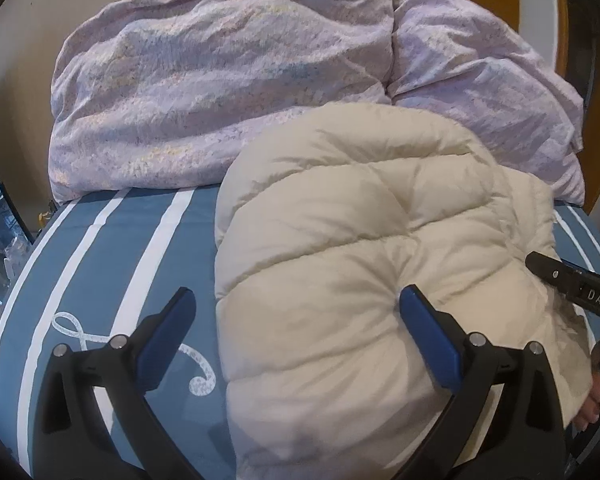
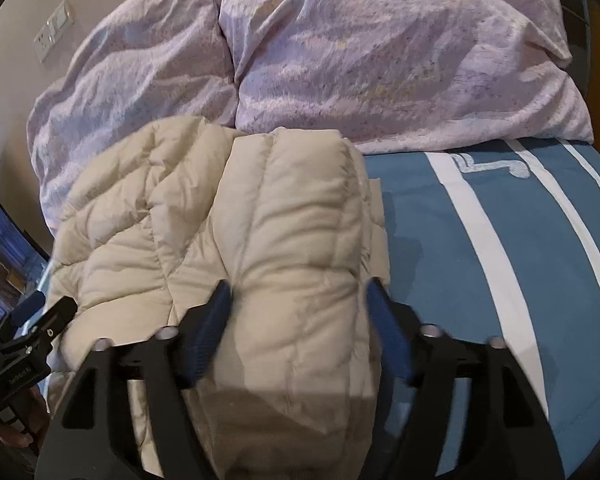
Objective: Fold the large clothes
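Note:
A cream quilted puffer jacket (image 1: 360, 220) lies folded into a thick bundle on the bed. My left gripper (image 1: 296, 296) is open wide across the bundle's left edge. One blue finger (image 1: 420, 320) dents the padding and the other hangs over the sheet. In the right wrist view, my right gripper (image 2: 298, 290) is open with a puffy fold of the jacket (image 2: 204, 208) filling the gap between its fingers. The right gripper's black tip (image 1: 560, 276) also shows at the jacket's right side in the left wrist view.
The blue bedsheet with white stripes (image 1: 100, 260) stretches on both sides of the jacket (image 2: 480, 260). A heaped lilac duvet (image 1: 220, 80) fills the far side of the bed (image 2: 380, 60). Behind it is a wall with a socket panel (image 2: 54, 30).

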Action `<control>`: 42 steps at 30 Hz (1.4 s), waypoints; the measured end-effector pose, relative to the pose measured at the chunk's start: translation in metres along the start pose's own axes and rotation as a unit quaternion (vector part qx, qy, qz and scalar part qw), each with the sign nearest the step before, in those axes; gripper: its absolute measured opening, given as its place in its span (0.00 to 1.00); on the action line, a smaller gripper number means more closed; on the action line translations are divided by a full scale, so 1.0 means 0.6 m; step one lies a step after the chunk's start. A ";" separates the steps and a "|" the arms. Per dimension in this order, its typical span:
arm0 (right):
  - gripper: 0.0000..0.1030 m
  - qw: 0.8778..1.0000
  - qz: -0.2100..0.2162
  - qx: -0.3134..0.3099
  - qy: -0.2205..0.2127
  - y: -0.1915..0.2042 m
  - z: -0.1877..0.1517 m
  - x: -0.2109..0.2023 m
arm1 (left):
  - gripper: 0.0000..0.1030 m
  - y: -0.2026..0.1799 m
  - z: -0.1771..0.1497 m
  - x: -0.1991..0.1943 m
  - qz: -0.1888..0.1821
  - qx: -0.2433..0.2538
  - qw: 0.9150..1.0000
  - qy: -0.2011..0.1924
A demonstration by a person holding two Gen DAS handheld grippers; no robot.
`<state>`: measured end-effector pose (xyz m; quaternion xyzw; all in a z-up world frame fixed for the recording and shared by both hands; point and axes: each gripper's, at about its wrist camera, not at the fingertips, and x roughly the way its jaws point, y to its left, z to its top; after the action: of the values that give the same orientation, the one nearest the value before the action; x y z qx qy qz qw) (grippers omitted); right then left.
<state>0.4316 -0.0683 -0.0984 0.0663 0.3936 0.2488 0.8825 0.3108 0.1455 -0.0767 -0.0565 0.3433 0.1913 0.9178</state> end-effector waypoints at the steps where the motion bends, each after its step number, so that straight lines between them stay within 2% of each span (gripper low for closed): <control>1: 0.88 1.000 0.002 0.002 -0.003 -0.001 -0.002 -0.006 | 0.98 0.001 -0.003 -0.010 -0.005 0.000 1.000 -0.004; 4: 0.99 1.000 -0.005 0.001 -0.008 -0.001 -0.014 -0.043 | 0.98 0.009 -0.014 -0.043 -0.024 -0.001 1.000 -0.010; 13: 0.99 0.999 -0.032 -0.006 0.001 0.026 -0.069 -0.158 | 0.98 0.047 -0.076 -0.167 -0.061 -0.023 0.998 -0.026; 18: 0.99 0.998 -0.031 -0.044 -0.021 0.061 -0.116 -0.226 | 0.98 0.066 -0.119 -0.222 -0.073 -0.040 0.996 -0.018; 22: 0.99 0.997 -0.027 -0.059 -0.034 0.081 -0.153 -0.266 | 0.98 0.074 -0.160 -0.249 -0.079 -0.055 0.995 0.003; 28: 0.99 0.998 -0.018 -0.056 -0.027 0.091 -0.189 -0.294 | 0.98 0.078 -0.198 -0.281 -0.089 -0.073 0.993 0.010; 42: 0.99 0.998 0.002 -0.063 -0.019 0.108 -0.238 -0.350 | 0.98 0.060 -0.225 -0.349 -0.113 -0.068 0.991 0.014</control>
<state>0.1837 -0.1266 -0.0365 0.0166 0.3601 0.2736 0.8918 0.0701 0.0814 -0.0417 -0.1603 0.3338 0.1087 0.9225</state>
